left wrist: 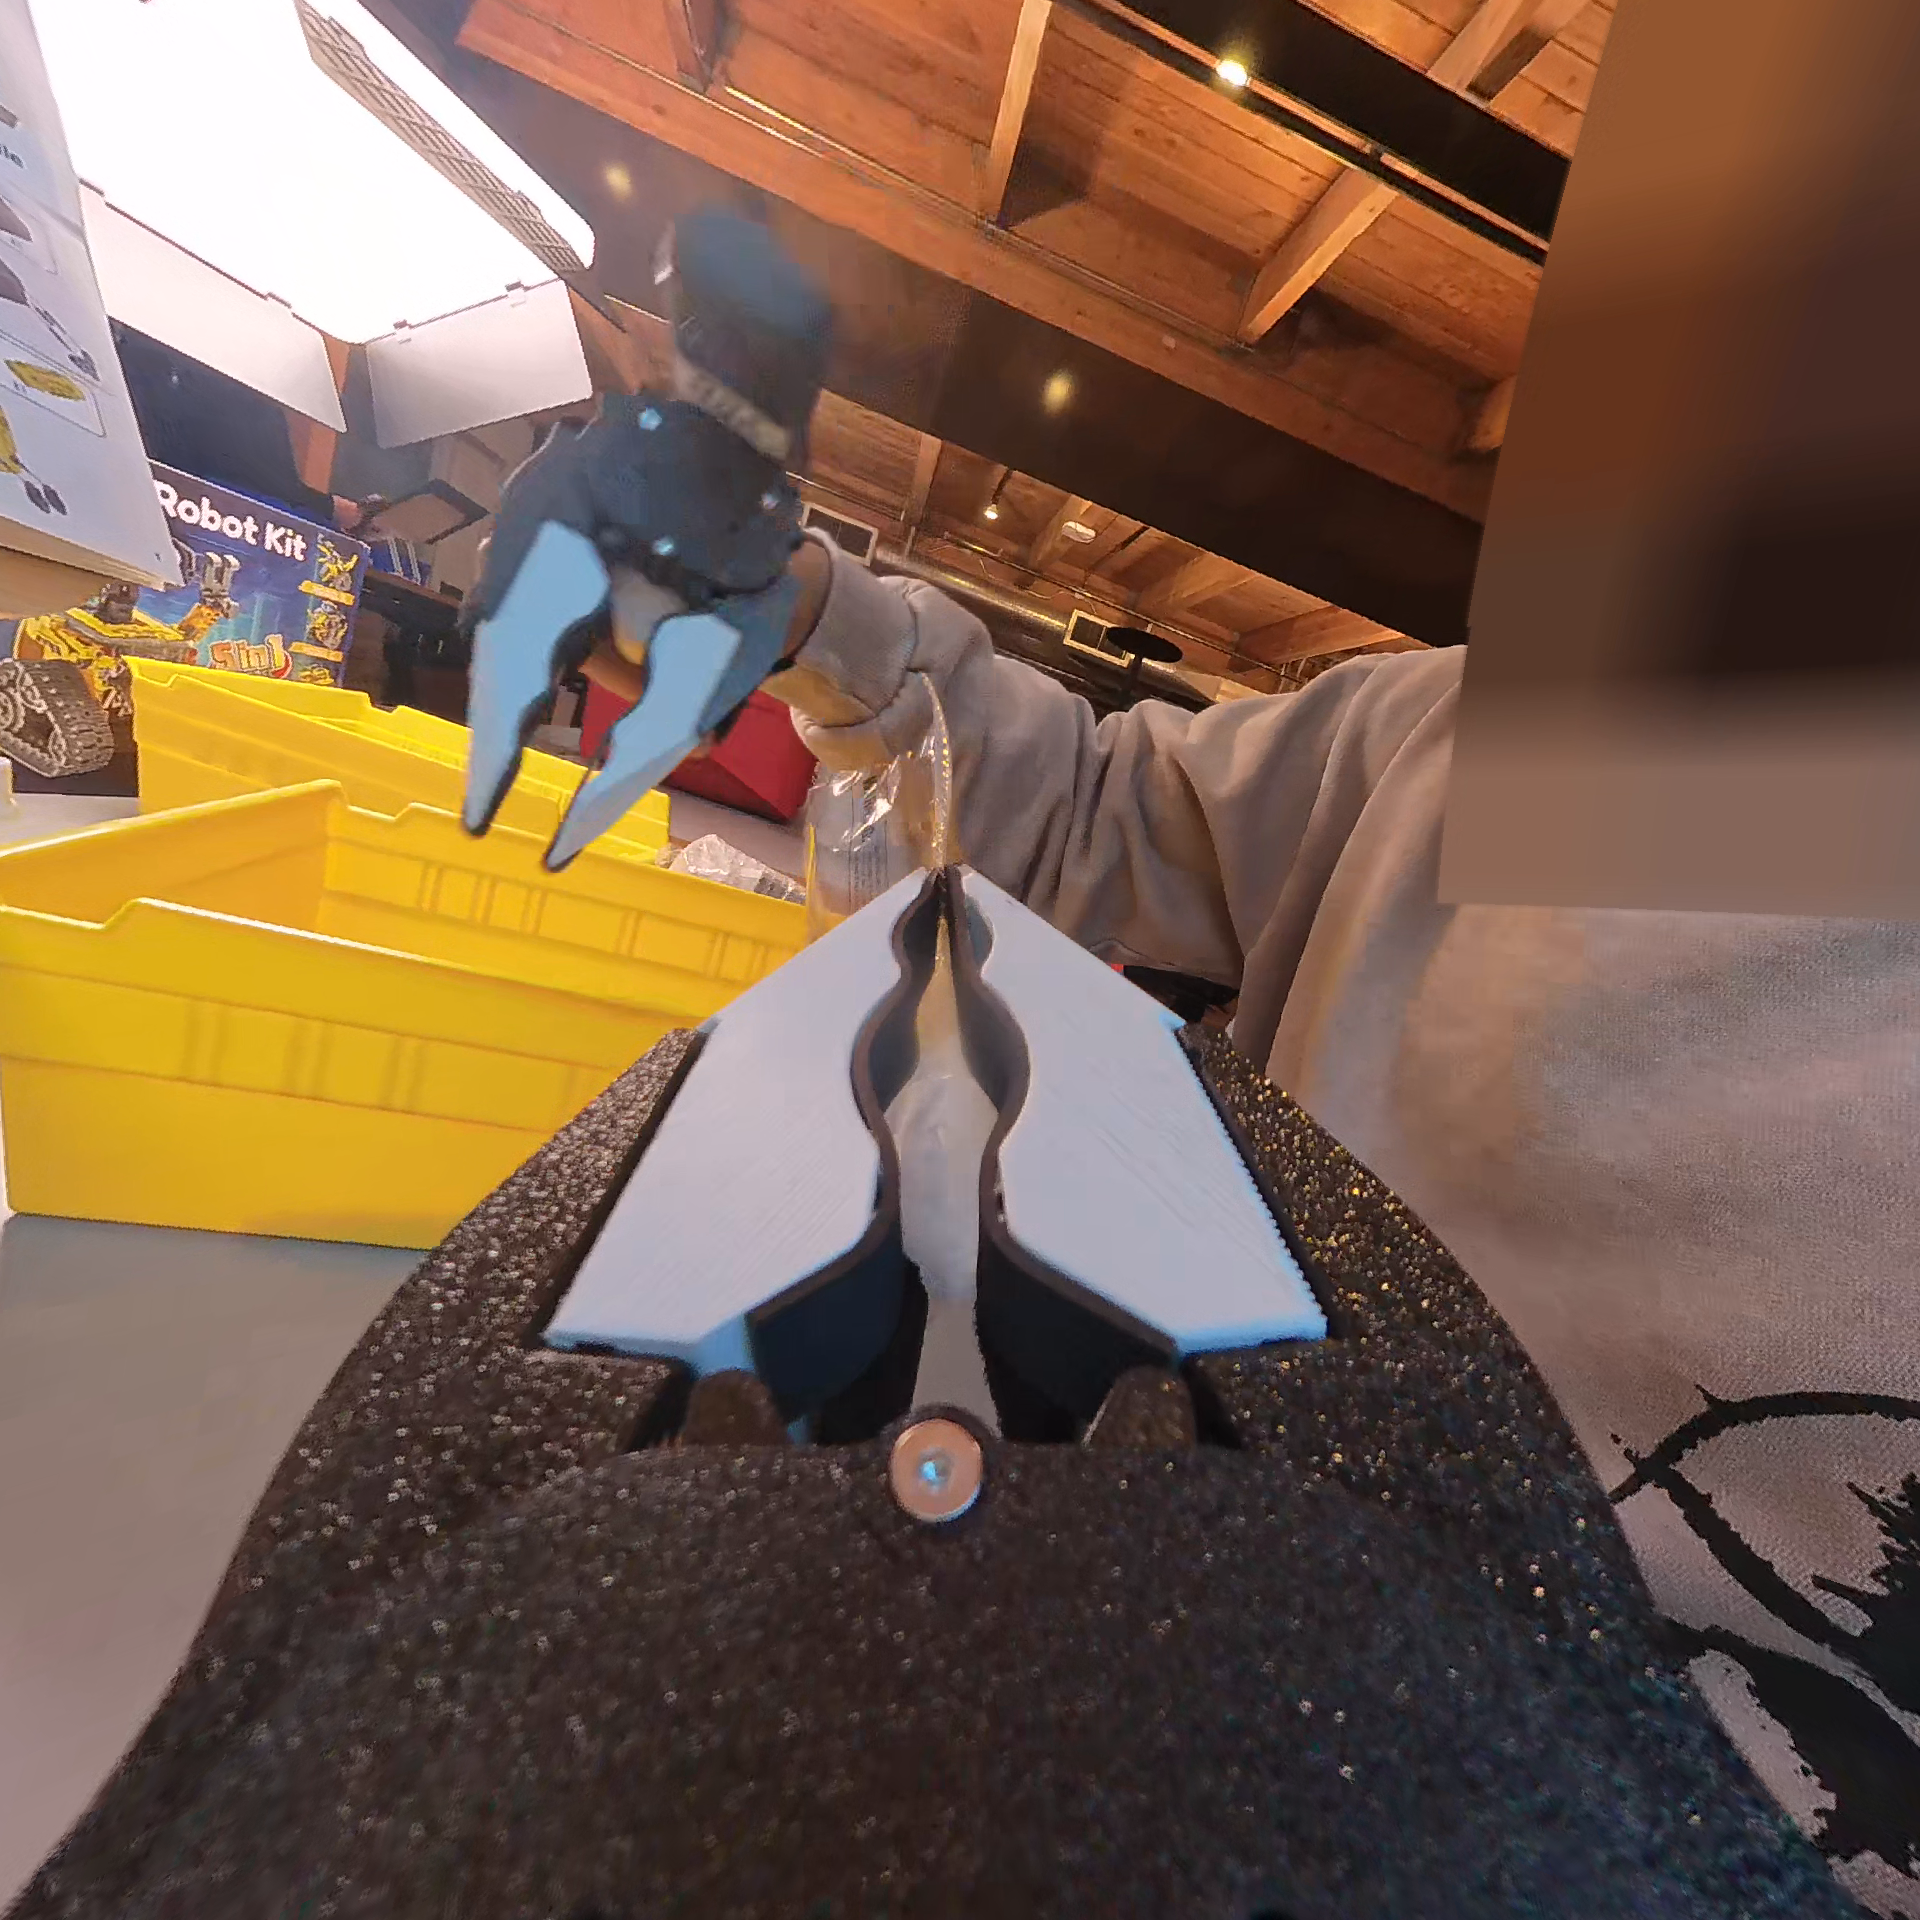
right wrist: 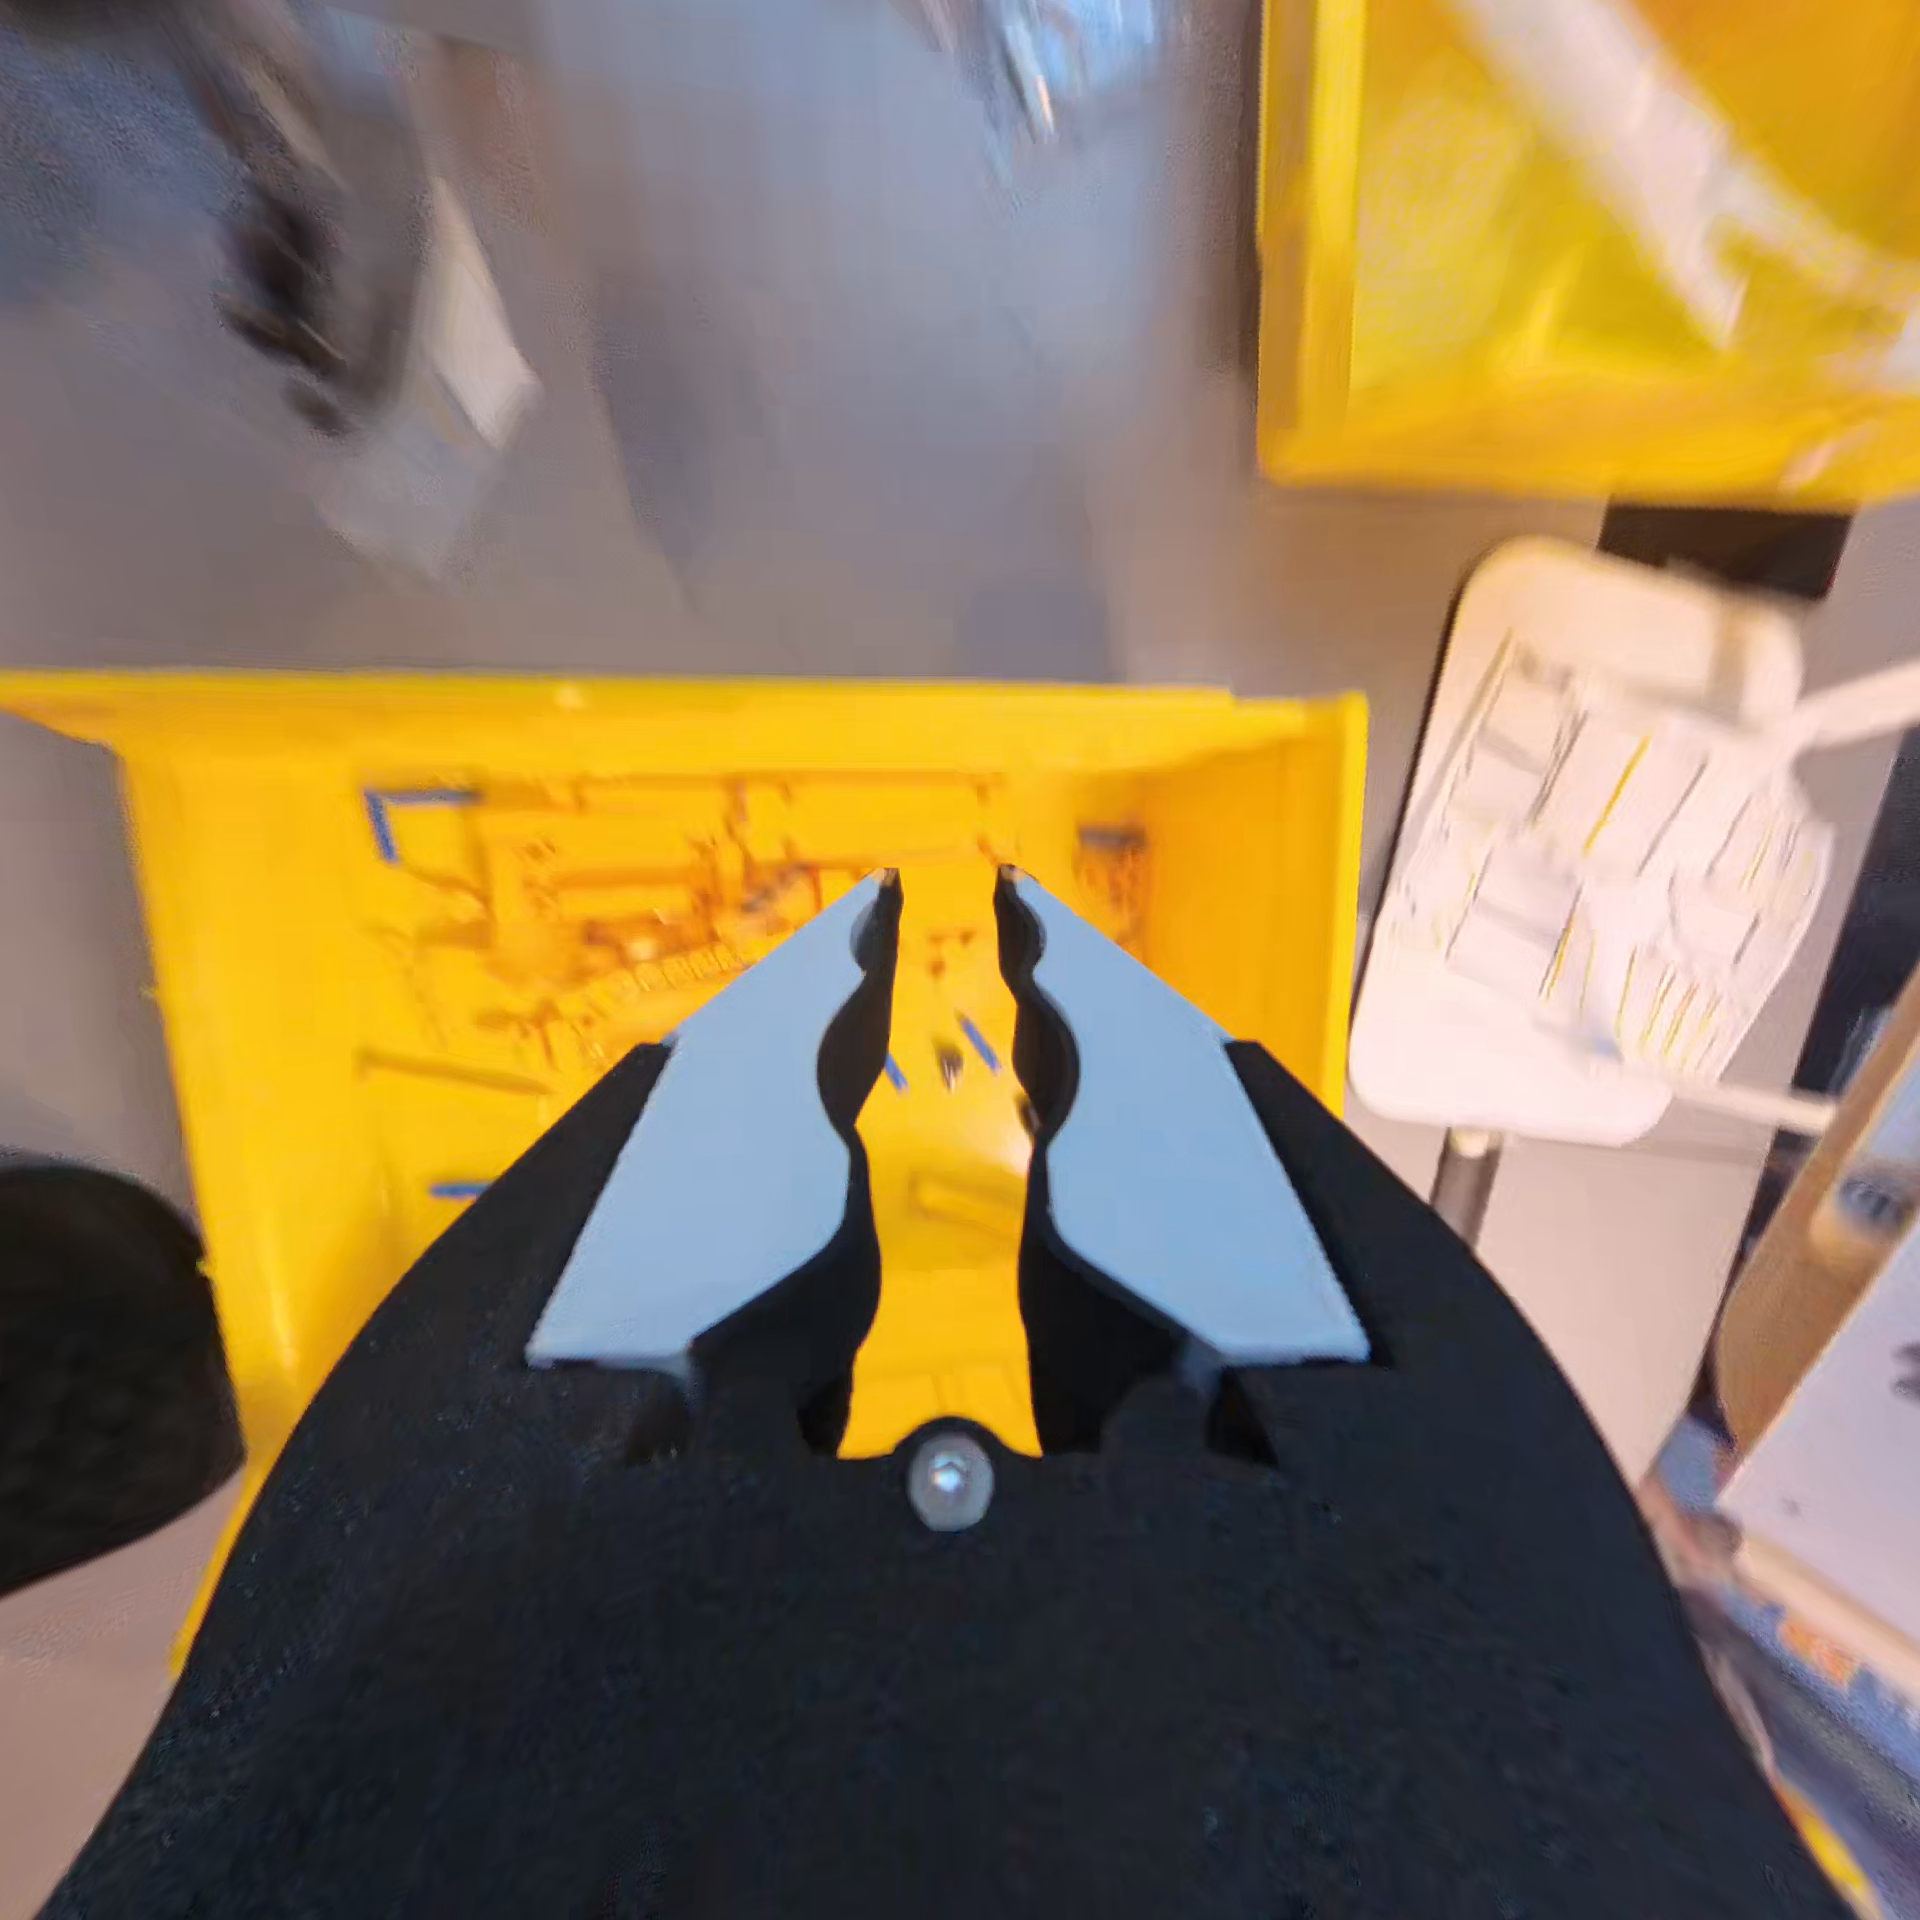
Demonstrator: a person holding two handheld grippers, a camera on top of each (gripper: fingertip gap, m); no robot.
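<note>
My left gripper (left wrist: pixel 941 881) is shut on a clear plastic bag (left wrist: pixel 883 821); the film runs down between its pale fingers (left wrist: pixel 769 1132) and sticks out crumpled past the tips. My right gripper shows in the left wrist view (left wrist: pixel 514 831), held up by a gloved hand (left wrist: pixel 862 644), open and empty, pointing down over the yellow bins. In the blurred right wrist view, my right gripper (right wrist: pixel 945 881) is open above a yellow bin (right wrist: pixel 260 935) that holds several yellow parts (right wrist: pixel 623 914) and a few small blue pieces.
Stacked yellow bins (left wrist: pixel 260 1039) stand left of my left gripper, with a red bin (left wrist: pixel 758 748) and a kit box (left wrist: pixel 260 582) behind. A second yellow bin (right wrist: pixel 1558 312), a white parts tray (right wrist: pixel 1558 883) and a black object (right wrist: pixel 94 1340) surround the bin.
</note>
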